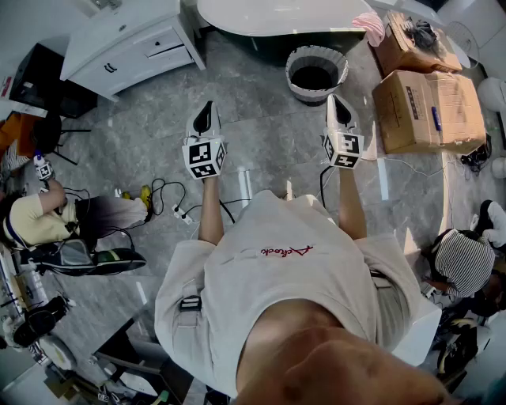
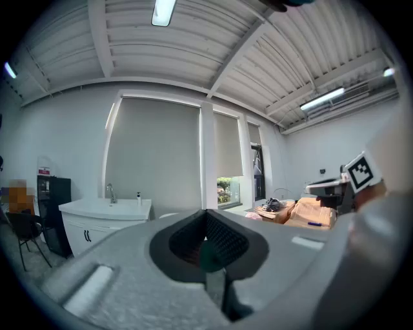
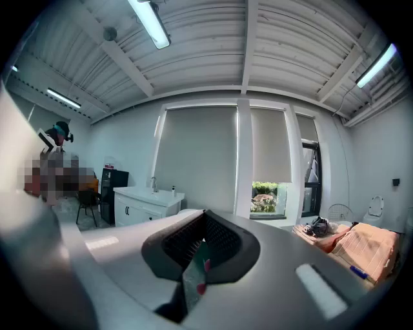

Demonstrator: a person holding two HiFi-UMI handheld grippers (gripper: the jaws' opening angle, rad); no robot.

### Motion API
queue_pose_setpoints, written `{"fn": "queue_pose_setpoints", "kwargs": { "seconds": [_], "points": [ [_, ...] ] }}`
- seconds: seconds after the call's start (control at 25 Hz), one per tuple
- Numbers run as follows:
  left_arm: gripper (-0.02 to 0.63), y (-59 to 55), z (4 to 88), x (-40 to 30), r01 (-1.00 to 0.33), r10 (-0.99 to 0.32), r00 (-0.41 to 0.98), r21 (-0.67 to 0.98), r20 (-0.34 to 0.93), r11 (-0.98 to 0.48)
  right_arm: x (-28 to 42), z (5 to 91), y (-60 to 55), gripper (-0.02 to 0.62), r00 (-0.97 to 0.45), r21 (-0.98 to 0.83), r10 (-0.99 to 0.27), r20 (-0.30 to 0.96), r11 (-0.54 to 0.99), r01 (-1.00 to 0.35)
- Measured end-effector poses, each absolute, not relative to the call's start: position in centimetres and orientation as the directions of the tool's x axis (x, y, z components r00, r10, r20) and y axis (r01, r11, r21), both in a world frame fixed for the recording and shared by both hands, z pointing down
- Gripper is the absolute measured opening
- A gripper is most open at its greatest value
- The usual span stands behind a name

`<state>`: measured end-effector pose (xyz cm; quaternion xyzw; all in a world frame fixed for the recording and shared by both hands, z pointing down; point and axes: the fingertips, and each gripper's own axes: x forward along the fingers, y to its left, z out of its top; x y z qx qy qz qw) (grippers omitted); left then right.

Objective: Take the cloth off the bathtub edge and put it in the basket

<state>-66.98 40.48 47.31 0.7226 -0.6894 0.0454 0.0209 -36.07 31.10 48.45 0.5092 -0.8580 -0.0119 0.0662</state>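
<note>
A pink cloth [image 1: 370, 26] hangs over the right end of the white bathtub [image 1: 269, 16] at the top of the head view. On the floor just in front of the tub stands a round grey basket [image 1: 315, 73] with a dark inside. I hold both grippers level above the floor, short of the basket. The left gripper [image 1: 208, 107] [image 2: 206, 237] is shut with nothing in it. The right gripper [image 1: 334, 101] [image 3: 202, 248] is also shut and empty, close to the basket's right rim in the head view. The left gripper view catches a bit of the pink cloth [image 2: 253, 216].
Cardboard boxes [image 1: 428, 109] stand right of the basket. A white vanity cabinet [image 1: 133, 43] is at the far left. One person sits on the floor at the left [image 1: 47, 217], another at the right [image 1: 463, 261]. Cables and a power strip [image 1: 180, 212] lie on the grey floor.
</note>
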Motion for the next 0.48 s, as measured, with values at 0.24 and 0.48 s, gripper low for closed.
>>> {"fn": "queue_pose_setpoints", "kwargs": {
  "seconds": [0.24, 0.48],
  "points": [
    [0.000, 40.43, 47.25, -67.43, -0.999, -0.994, 0.037, -0.031, 0.099, -0.040, -36.31, 48.53, 30.97, 0.005, -0.472, 0.085, -0.874, 0.112, 0.482, -0.872],
    [0.000, 40.44, 47.47, -67.10, -0.998, -0.994, 0.048, -0.029, 0.101, -0.051, -36.09, 48.80, 31.35, 0.005, -0.467, 0.076, -0.877, 0.116, 0.476, -0.876]
  ]
}}
